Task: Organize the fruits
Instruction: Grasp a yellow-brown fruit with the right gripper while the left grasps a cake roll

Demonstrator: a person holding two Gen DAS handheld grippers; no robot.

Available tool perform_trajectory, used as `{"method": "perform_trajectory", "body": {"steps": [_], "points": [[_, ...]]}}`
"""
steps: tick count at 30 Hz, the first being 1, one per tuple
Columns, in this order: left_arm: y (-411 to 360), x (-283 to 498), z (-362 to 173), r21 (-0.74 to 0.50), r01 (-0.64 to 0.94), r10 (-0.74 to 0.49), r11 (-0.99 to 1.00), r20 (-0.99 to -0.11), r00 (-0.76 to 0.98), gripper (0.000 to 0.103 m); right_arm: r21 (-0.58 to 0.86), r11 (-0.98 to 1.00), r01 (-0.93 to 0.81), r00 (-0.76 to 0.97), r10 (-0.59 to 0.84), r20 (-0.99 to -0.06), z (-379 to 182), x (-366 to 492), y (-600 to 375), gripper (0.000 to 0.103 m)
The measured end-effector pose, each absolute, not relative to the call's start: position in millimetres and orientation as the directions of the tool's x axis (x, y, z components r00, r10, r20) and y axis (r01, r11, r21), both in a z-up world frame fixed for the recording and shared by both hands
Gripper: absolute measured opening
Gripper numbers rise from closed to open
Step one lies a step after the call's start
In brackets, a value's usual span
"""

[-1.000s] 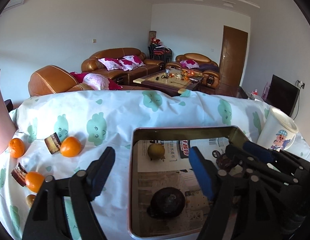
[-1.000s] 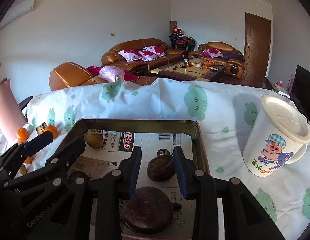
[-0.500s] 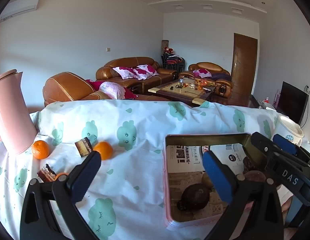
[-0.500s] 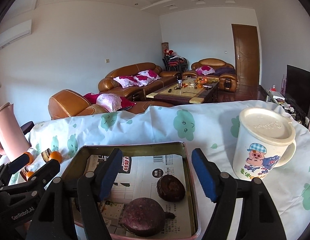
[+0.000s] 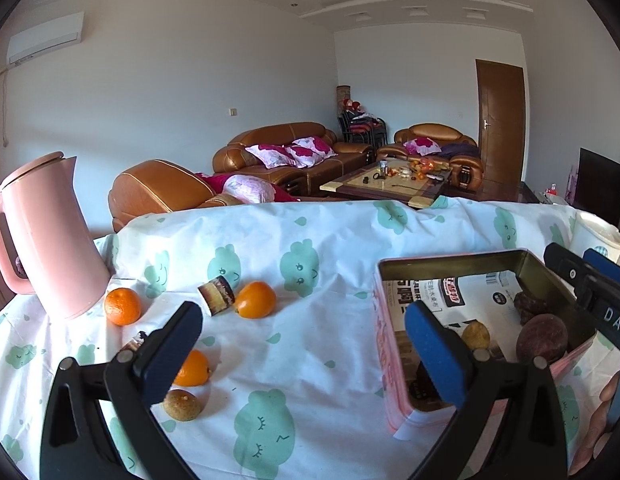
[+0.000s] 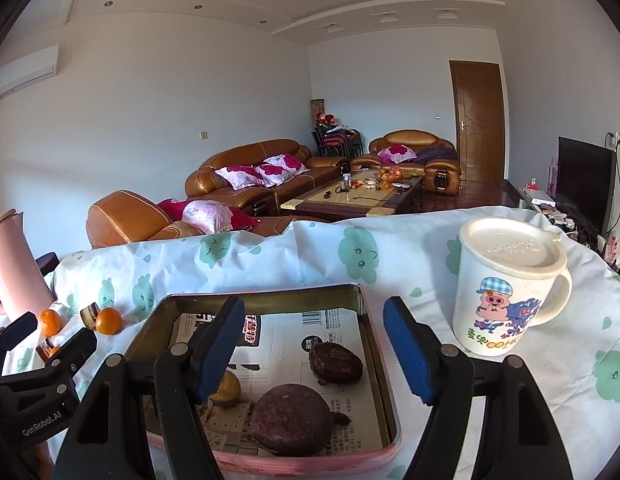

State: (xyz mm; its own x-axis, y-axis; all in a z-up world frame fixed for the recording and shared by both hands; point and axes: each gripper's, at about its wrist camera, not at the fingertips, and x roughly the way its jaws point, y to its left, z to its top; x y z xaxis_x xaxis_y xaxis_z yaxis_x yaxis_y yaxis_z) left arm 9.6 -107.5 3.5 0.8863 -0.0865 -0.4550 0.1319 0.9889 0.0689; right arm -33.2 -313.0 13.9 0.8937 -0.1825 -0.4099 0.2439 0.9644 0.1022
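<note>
1. Left of the tin (image 5: 449,258), loose oranges (image 5: 255,299) are scattered on the cloth; three fruits (image 6: 290,418) are already held inside it.
2. Both the left gripper (image 5: 298,344) and right gripper (image 6: 310,344) are spread wide, empty.
3. The nearest orange (image 5: 192,368) is best straddled squarely before closing.

Two wrist views, both faced across the table toward the sofas

The table's left part with the oranges (image 5: 255,299) is seen from low by the left view; the tin's (image 6: 266,298) near edge is overlooked closely by the right view. The tin (image 5: 453,258), pink kettle (image 5: 50,236) and mug (image 6: 509,288) are shared.
</note>
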Motion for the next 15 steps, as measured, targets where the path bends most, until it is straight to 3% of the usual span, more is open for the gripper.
{"method": "perform_trajectory", "body": {"steps": [15], "points": [[-73.2, 5.5, -0.1, 0.036, 0.139, -0.104, 0.990, -0.485, 0.868, 0.103, 0.133, 0.953, 0.273, 0.883, -0.194, -0.427, 11.7, -55.7, -284.1, 0.073]]}}
